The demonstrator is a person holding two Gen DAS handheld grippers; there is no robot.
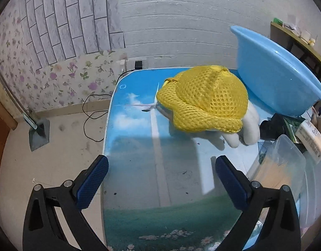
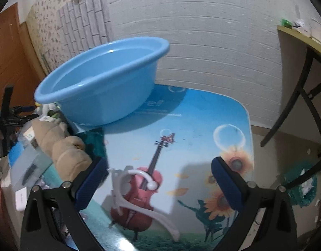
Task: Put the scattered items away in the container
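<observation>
A blue plastic basin [image 1: 273, 73] stands tilted at the back of the picture-printed table; it also shows in the right wrist view [image 2: 106, 83], propped on clutter. A yellow mesh cap [image 1: 204, 98] lies on a white plush toy [image 1: 250, 125] just left of the basin. My left gripper [image 1: 161, 167] is open and empty, short of the cap. A white plastic hanger [image 2: 135, 192] lies on the table between my right gripper's fingers. My right gripper [image 2: 159, 173] is open above it. A beige plush toy [image 2: 62, 146] lies left of it.
A clear plastic box [image 1: 285, 163] and a white carton [image 1: 310, 140] sit at the right in the left view. Boxes and clutter [image 2: 26, 163] crowd the table's left in the right view. A dark-legged desk [image 2: 302, 87] stands at the right. The table edge [image 1: 107, 138] drops to the floor.
</observation>
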